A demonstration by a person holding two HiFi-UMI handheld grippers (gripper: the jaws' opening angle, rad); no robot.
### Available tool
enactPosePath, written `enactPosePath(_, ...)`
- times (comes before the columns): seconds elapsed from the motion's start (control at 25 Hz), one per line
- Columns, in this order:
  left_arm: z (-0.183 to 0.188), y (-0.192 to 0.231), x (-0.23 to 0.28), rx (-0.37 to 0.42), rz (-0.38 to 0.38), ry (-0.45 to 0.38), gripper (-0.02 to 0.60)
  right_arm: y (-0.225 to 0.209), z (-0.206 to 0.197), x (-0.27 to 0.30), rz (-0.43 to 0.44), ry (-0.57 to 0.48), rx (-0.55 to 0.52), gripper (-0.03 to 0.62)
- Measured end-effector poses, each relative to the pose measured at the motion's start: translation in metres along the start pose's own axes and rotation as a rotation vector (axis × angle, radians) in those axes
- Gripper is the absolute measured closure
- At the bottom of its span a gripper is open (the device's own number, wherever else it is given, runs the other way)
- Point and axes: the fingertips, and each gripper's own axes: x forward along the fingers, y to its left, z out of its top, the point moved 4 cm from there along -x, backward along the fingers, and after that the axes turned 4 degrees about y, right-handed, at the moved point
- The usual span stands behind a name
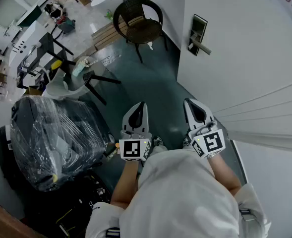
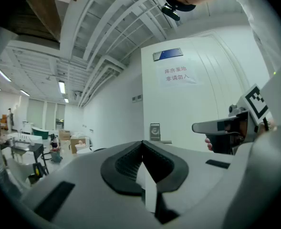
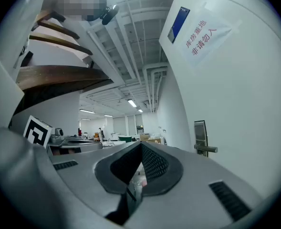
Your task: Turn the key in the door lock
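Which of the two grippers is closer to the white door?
The right gripper, next to the door; the left gripper is farther out, over the dark floor.

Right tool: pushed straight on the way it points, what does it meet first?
Nothing close, it seems: the right tool aims past the door handle, which sits to its right, into the open hall. Depth is unclear.

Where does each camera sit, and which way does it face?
Head view: on the person's head, facing steeply down at the floor; shows the shirt, left claw and right claw.
Left gripper view: on the left claw, level toward the door; right claw shows at right.
Right gripper view: on the right claw, level along the door; left claw shows at left.
Shared: all show the door handle.
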Motion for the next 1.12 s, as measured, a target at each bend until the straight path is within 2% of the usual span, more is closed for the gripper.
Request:
enactPosePath(0.16,0.001,-0.059,0.003,-0.054,0.053,0.009,0.574,-0.029,0.004,-0.039,0.024,-0.006,0.026,0.598)
enactPosePath(0.32,-0.007,-0.120,0.004,0.005,0.031,0.047,0.572,-0.067,-0.014,-0.072,-0.011,0.058,0.093,0.598)
enactPosePath(0.44,-0.007,-0.145,-0.003,0.034,-0.004,0.061,0.572,-0.079,-0.017,-0.095,-0.029,0.077,0.107,0.598)
enactPosePath(0.72,-0.002,-0.133,-0.004,0.021,-0.021,0.040,0.572,-0.073,-0.027,-0.108,-0.081,0.067,0.099,0.599)
enactPosePath(0.88,-0.012,-0.118,-0.014,-0.001,-0.057,0.053,0.574,-0.045,-0.026,-0.109,-0.098,0.053,0.095,0.598)
enactPosePath(1.12,-0.028,-0.092,-0.029,-0.067,-0.092,0.053,0.574,-0.004,-0.029,-0.101,-0.074,0.062,0.039,0.598)
